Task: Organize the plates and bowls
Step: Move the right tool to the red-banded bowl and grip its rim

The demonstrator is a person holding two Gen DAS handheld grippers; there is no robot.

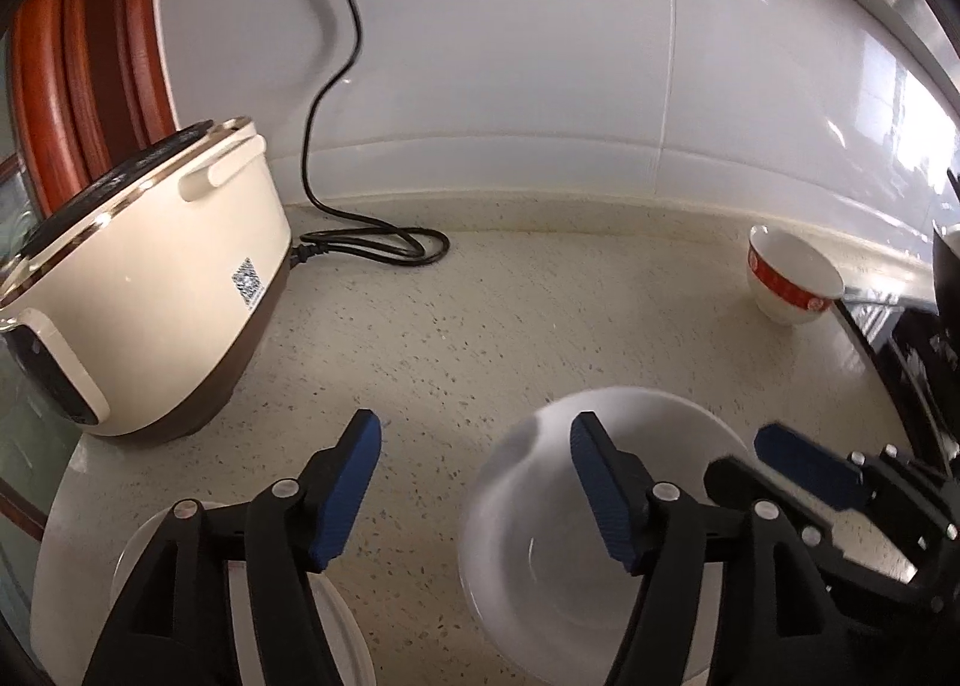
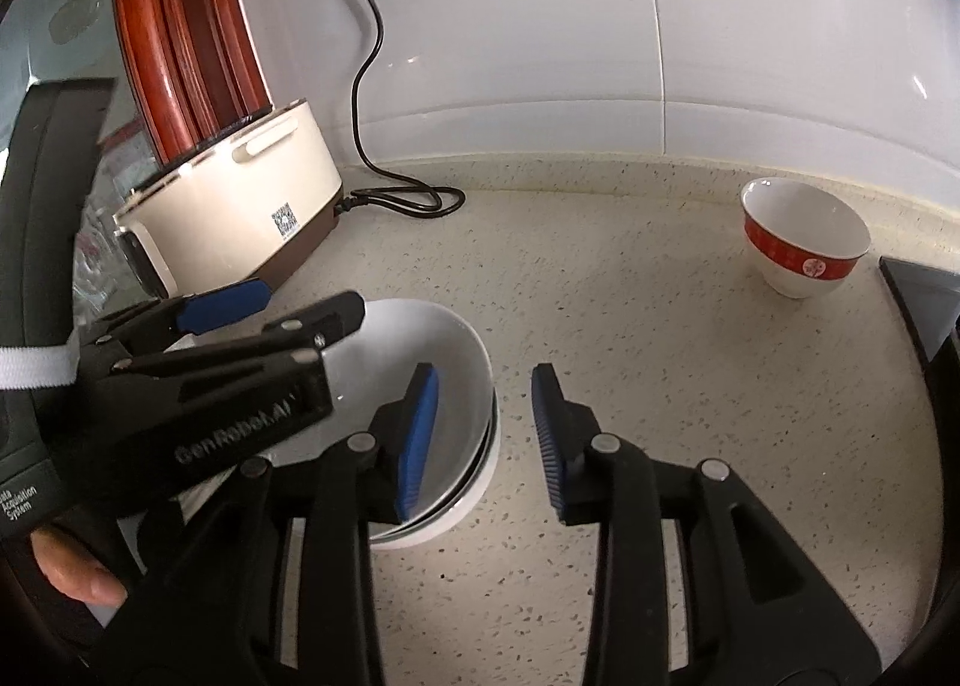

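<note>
Stood open, grasping nothing: left gripper point(image 1: 474, 482) and right gripper point(image 2: 486, 434). Sat nested beside both: 2 white bowls point(image 2: 462, 362). Waited far right, nearer right gripper: red-banded bowl point(image 2: 804, 236).

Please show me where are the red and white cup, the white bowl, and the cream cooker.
red and white cup point(image 2: 804, 242): right wrist view, on its red band.
white bowl point(image 2: 447, 350): right wrist view, on its inner wall.
cream cooker point(image 1: 174, 272): left wrist view, on its side wall.
</note>
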